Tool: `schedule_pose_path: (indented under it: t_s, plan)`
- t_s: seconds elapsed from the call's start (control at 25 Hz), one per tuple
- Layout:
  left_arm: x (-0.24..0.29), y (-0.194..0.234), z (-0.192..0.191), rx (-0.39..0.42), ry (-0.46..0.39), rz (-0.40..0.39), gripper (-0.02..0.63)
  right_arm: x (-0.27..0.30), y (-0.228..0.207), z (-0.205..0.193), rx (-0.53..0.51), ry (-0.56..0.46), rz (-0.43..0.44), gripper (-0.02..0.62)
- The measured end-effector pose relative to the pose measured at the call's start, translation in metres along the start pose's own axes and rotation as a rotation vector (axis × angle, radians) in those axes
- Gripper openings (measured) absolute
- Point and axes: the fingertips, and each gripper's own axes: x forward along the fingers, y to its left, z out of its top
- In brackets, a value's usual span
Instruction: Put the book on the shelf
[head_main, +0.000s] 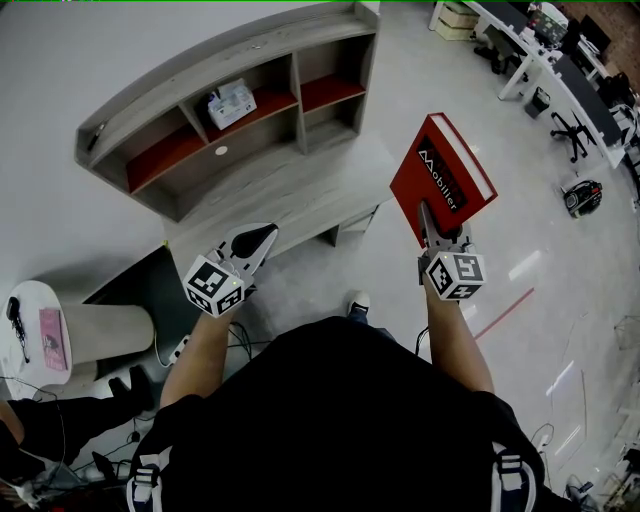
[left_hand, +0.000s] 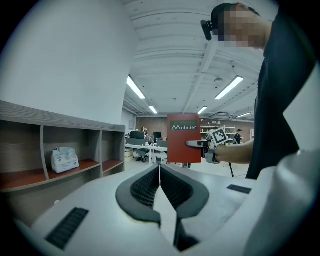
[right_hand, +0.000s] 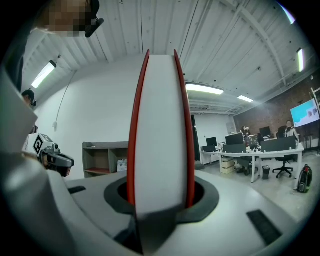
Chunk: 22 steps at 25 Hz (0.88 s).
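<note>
A red hardback book (head_main: 440, 178) with white lettering stands upright in my right gripper (head_main: 432, 225), which is shut on its lower edge. In the right gripper view the white page block (right_hand: 160, 135) rises between the red covers, clamped by both jaws. My left gripper (head_main: 255, 243) is shut with nothing in it; its pads meet in a thin line (left_hand: 159, 172). The grey wooden shelf (head_main: 230, 100) with red boards lies ahead and to the left. From the left gripper view the book (left_hand: 184, 140) is off to the right, away from the shelf (left_hand: 60, 150).
A white packet (head_main: 232, 103) sits in one middle shelf compartment. A grey desk top (head_main: 290, 195) lies below the shelf. At the left stands a round white table (head_main: 40, 335). Office desks and chairs (head_main: 560, 70) fill the far right.
</note>
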Motion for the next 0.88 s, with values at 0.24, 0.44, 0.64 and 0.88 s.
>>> schedule_pose_path:
  t_s: [0.24,0.44,0.64,0.88]
  plan:
    - [0.017,-0.002,-0.004,-0.015,0.0,0.005,0.025,0.008,-0.013,-0.006,-0.003,0.0,0.015,0.169]
    - [0.032,-0.006,-0.001,-0.013,-0.004,0.001,0.025,0.019,-0.023,-0.005,-0.004,-0.002,0.03,0.169]
    - [0.042,-0.006,-0.002,-0.02,-0.005,0.021,0.025,0.026,-0.031,-0.005,-0.008,0.0,0.056,0.169]
    - [0.063,-0.004,0.008,-0.026,-0.007,0.04,0.025,0.042,-0.049,0.0,-0.008,0.003,0.081,0.169]
